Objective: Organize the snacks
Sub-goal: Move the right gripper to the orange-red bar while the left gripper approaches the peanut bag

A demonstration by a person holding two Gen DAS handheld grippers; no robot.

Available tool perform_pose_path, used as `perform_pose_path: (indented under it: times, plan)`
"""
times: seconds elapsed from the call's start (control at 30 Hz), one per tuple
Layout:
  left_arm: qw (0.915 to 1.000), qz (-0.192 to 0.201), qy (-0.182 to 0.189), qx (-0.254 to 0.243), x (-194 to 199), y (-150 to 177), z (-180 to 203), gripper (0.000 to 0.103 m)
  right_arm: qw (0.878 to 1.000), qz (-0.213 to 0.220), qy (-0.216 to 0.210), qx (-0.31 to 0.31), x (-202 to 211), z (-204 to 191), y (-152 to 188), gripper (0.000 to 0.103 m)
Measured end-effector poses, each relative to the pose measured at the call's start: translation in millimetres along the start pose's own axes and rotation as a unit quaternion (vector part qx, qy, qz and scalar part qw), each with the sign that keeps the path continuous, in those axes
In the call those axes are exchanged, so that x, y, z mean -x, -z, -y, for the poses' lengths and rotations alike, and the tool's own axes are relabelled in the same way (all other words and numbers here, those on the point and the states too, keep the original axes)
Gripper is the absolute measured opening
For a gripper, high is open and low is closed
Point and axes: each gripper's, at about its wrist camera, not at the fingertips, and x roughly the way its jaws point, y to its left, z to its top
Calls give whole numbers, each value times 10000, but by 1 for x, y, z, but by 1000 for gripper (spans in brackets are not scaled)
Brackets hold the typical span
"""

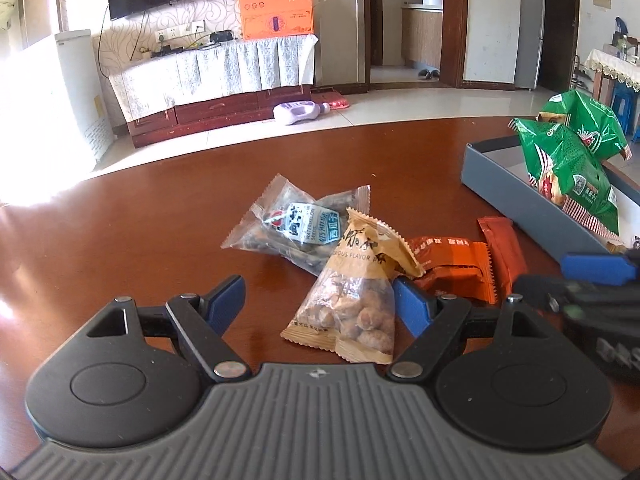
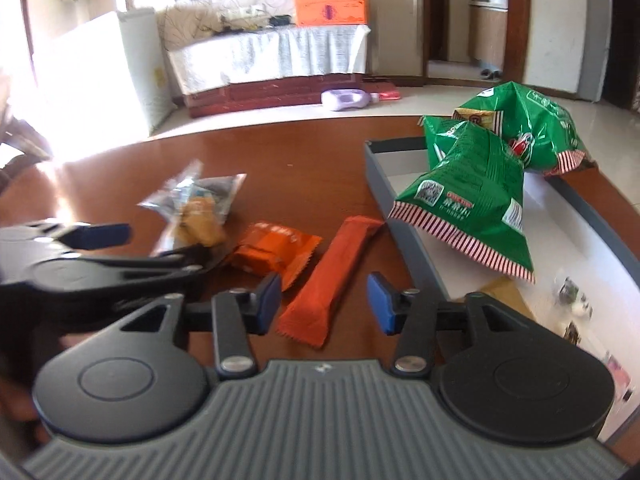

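- The brown wooden table (image 1: 160,232) holds all the snacks.
- The gray tray (image 2: 404,224) sits at its right side, with two green chip bags (image 2: 480,196) inside.
- The left gripper (image 1: 320,300) is wide open around a tan peanut bag (image 1: 352,292), not squeezing it.
- The right gripper (image 2: 324,300) is partly open over a long orange bar (image 2: 336,272), not touching it.
- A small orange pack (image 2: 276,252) lies just beside the bar.

Two handheld grippers angle downward over a wooden table (image 1: 120,240). The left gripper (image 1: 318,300) has its blue-padded jaws spread wide, gripping nothing. The right gripper (image 2: 324,302), just to its right, has jaws partly apart, pads pressing on nothing.
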Motion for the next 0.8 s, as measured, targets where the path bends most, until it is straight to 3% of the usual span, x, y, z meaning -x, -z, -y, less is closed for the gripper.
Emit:
perform_pose_path:
  times: [0.13,0.27,0.33,0.37,0.63,0.8]
  plan:
    - [9999,5,97,75,2,0,-6,84,9994,-196,260,-76,-25,2,-6,45]
    - [9998,11,177,126,1,-1,-11,84,9977,-283,337,515,-38,-10,-11,45]
    - [9996,-11,223,166,0,-1,-13,84,9971,-259,181,690,-36,-11,-9,29]
    - [9996,-18,229,170,1,0,-12,84,9970,-289,115,702,-34,-11,-9,27]
    - [9996,-22,230,179,-5,0,-8,84,9896,-541,-431,1258,17,-13,23,26]
    - [9996,-43,209,189,-13,-4,-3,84,9889,-513,-614,1252,31,-7,35,26]
